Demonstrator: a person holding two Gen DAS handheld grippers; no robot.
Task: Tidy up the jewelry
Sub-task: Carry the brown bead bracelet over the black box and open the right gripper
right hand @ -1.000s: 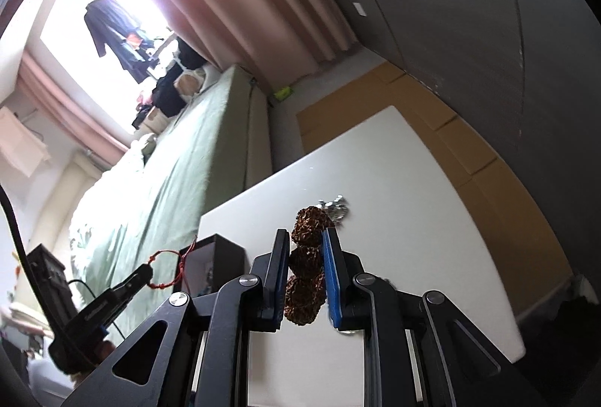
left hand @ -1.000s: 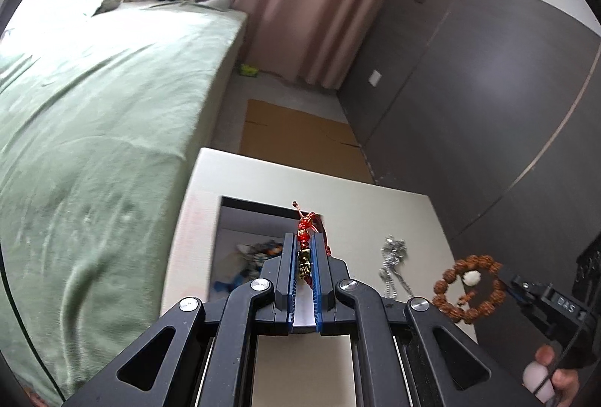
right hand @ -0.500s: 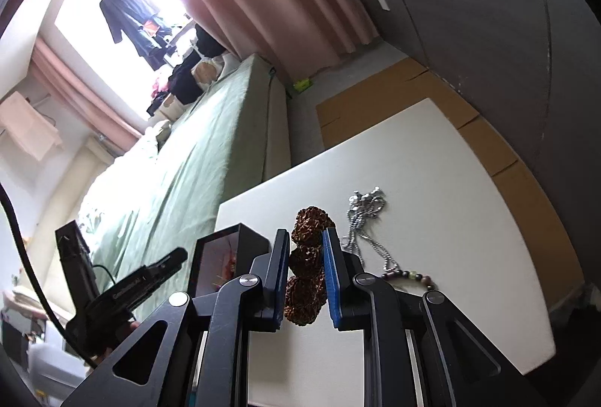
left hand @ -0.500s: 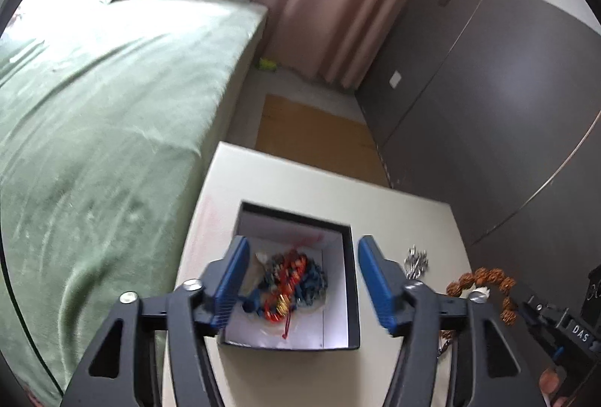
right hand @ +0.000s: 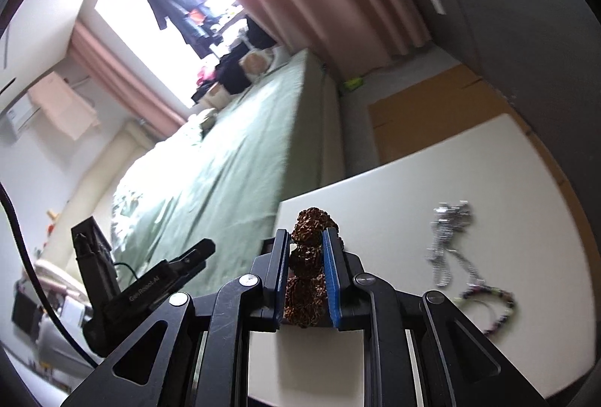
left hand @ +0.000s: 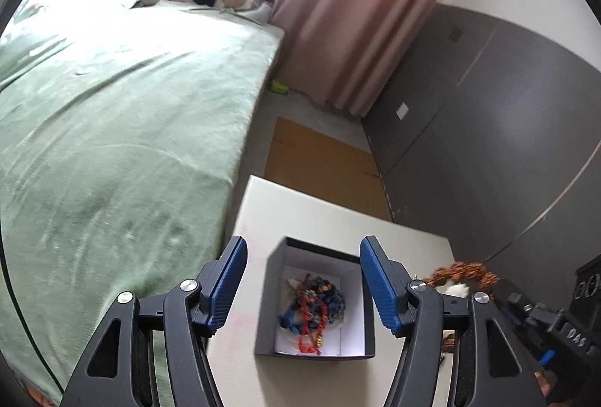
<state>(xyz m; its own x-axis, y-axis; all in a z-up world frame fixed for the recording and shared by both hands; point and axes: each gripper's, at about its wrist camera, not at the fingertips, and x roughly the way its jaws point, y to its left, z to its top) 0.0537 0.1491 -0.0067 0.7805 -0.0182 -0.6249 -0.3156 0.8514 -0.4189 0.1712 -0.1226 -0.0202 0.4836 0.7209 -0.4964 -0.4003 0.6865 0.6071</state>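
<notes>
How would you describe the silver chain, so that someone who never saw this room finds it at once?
Start from the white table beside the green bed. The silver chain lies loose on the tabletop, outside the dark box. Unlike the thin multicoloured bead bracelet near it, it is shiny metal links.

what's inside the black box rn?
The open black square box holds a tangled heap of jewelry on its white lining: red beaded string, dark blue beads, small gold bits. Anything beneath the heap is covered.
</notes>
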